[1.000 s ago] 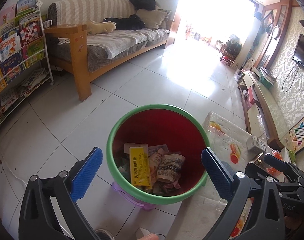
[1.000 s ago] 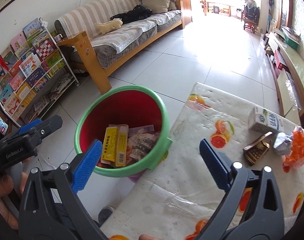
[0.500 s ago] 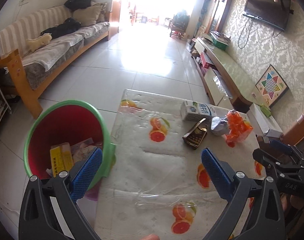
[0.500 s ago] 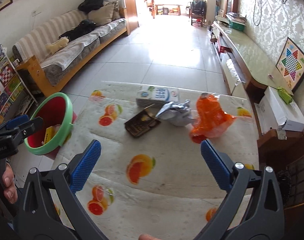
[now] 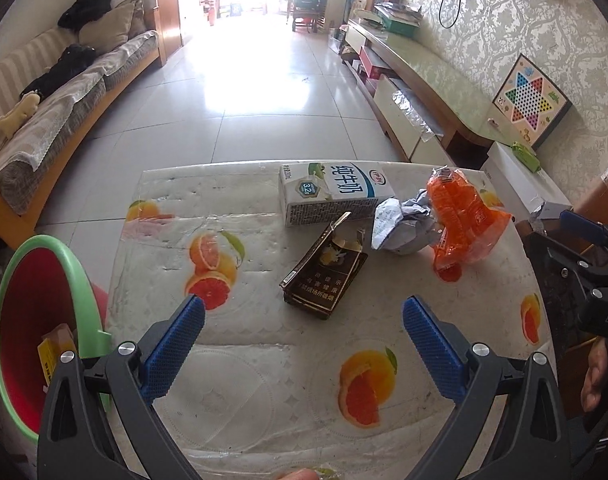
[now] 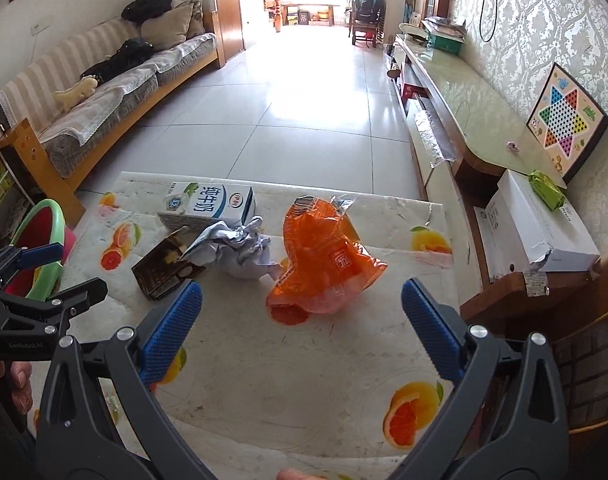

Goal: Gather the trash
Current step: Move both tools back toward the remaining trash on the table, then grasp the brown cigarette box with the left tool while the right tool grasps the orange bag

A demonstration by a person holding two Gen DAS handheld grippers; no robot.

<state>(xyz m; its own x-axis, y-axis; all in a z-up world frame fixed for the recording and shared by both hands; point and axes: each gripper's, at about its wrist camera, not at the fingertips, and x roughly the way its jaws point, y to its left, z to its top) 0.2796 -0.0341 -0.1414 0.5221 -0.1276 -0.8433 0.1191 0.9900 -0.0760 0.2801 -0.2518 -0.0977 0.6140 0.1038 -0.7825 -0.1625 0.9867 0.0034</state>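
Table (image 5: 263, 380) near half bare, both tongs agape

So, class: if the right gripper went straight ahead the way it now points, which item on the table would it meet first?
Most likely the orange plastic bag, which lies centred ahead of the open right gripper; depth is uncertain.

Near part of the table (image 5: 263, 360) is bare, so lots of room w/ nothing in the way. Far part is crowded: milk box (image 5: 328, 196), dark flat box (image 5: 324, 276), crumpled paper (image 5: 400, 224) & orange bag (image 6: 324, 256) sit close together. Bin (image 5: 35, 320) stands off the left edge.
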